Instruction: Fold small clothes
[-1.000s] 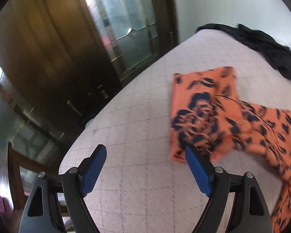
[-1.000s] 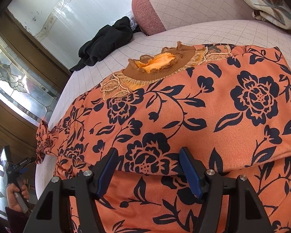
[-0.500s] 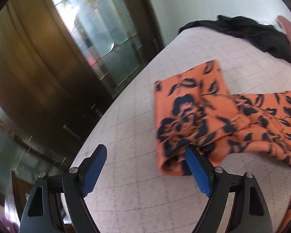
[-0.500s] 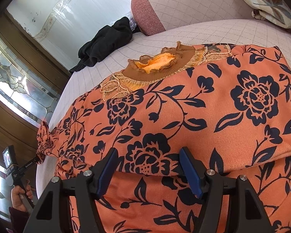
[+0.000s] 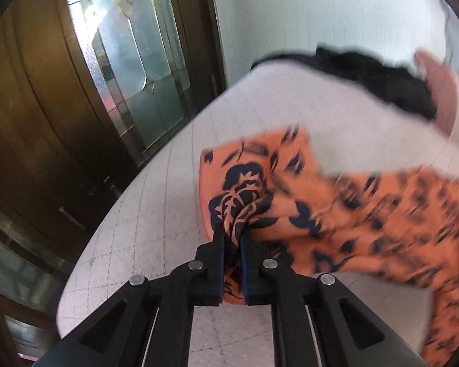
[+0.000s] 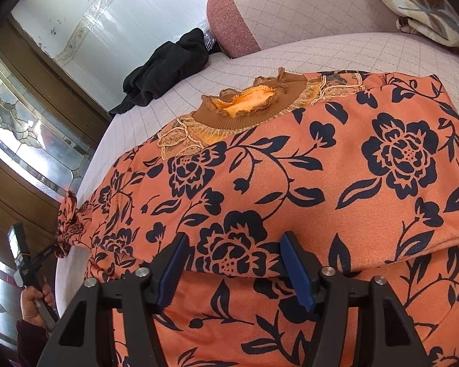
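An orange top with dark blue flowers [image 6: 306,183] lies spread on the quilted bed, its brown ruffled collar [image 6: 254,104] at the far side. My left gripper [image 5: 232,232] is shut on the end of the top's sleeve [image 5: 244,189] at the bed's left edge; the same grip shows at far left in the right wrist view [image 6: 62,244]. My right gripper [image 6: 232,241] is open, its blue pads either side of a fold edge of the top's body.
A black garment [image 6: 165,70] lies at the far edge of the bed [image 5: 143,214]. A pink bolster [image 6: 232,21] and a floral pillow [image 6: 413,9] sit behind. A dark wooden door with glass panels [image 5: 128,61] stands left of the bed.
My left gripper moved forward onto the sleeve end and closed on it. The right gripper has stayed still and open.
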Demonstrator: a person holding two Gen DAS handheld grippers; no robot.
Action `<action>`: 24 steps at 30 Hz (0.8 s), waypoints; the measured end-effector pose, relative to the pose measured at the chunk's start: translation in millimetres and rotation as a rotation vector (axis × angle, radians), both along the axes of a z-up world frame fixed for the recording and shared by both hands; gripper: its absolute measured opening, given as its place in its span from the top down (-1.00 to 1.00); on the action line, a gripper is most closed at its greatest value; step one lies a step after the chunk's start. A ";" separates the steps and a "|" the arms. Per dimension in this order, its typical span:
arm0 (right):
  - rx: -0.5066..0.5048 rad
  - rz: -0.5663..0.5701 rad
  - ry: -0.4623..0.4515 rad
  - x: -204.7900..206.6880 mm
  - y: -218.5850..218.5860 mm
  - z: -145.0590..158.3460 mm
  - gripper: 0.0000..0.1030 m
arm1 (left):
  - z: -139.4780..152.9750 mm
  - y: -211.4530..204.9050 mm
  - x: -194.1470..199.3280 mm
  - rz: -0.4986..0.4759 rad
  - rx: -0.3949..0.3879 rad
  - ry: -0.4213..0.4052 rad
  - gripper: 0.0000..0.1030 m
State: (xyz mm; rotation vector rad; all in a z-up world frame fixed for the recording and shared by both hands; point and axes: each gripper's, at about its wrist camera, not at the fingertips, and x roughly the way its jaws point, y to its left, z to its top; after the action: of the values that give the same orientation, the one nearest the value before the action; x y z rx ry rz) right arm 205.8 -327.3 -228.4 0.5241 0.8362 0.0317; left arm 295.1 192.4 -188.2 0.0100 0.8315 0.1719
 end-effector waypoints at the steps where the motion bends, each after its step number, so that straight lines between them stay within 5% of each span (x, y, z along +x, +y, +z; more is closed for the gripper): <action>1: 0.007 -0.003 0.000 -0.5 -1.1 0.3 -0.20 | 9.0 -1.0 -3.8 -0.008 -0.021 -0.036 0.84; 6: 0.044 -0.005 -0.020 -1.9 -5.2 7.7 -0.12 | 48.2 -31.0 -22.9 -0.111 -0.125 -0.162 0.85; 11: 0.168 0.035 -0.108 -10.1 -9.0 24.0 -0.13 | 89.3 -109.4 -46.9 -0.296 -0.144 -0.268 0.85; 14: 0.327 0.076 -0.151 -12.4 -17.1 27.9 -0.17 | 107.2 -169.2 -60.2 -0.442 -0.187 -0.302 0.85; 17: 0.500 0.115 -0.192 -14.4 -27.3 28.4 -0.42 | 112.4 -240.2 -78.7 -0.593 -0.205 -0.296 0.85; 24: 1.022 0.062 -0.274 -18.4 -69.0 4.5 -0.66 | 83.7 -343.5 -94.8 -0.788 -0.317 -0.156 0.85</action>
State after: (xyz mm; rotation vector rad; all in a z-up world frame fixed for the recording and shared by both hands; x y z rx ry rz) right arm 187.4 -396.3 -223.9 1.4141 0.5173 0.5986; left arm 200.3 -151.1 -104.5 0.0251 0.6402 -0.6927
